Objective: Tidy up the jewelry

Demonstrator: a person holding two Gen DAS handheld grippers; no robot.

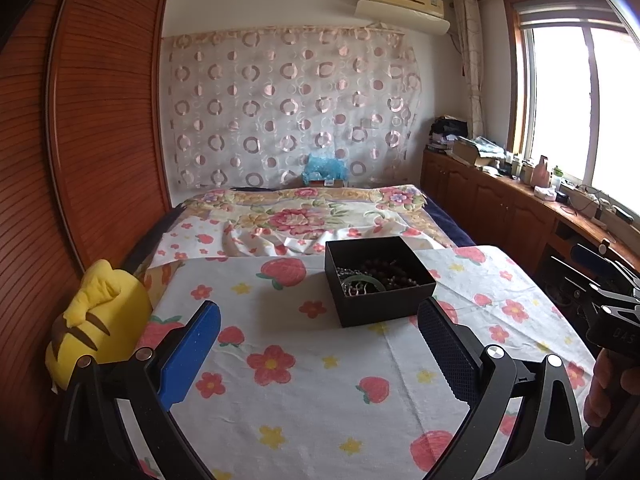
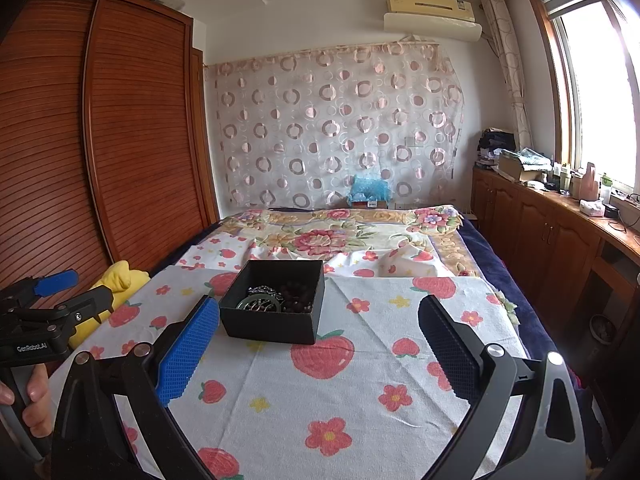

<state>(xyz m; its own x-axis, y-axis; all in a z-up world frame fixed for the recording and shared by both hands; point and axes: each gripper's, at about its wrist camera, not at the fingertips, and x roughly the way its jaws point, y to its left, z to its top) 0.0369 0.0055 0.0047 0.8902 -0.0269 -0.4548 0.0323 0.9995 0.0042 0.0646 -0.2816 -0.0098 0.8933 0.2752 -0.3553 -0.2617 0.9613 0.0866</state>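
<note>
A black open box (image 1: 376, 280) stands on a strawberry-print cloth (image 1: 304, 364) over the bed. Inside it lie dark bead strings (image 1: 394, 274), a silvery chain and a green bangle (image 1: 360, 282). It also shows in the right wrist view (image 2: 274, 308). My left gripper (image 1: 320, 352) is open and empty, held above the cloth short of the box. My right gripper (image 2: 320, 354) is open and empty, also short of the box, which sits near its left finger (image 2: 188, 352). Each gripper shows at the edge of the other's view.
A yellow plush toy (image 1: 100, 320) lies at the cloth's left edge by the wooden wardrobe (image 1: 80, 120). A floral blanket (image 1: 304, 216) covers the bed beyond the box. A cluttered wooden cabinet (image 1: 520, 200) runs along the right under the window.
</note>
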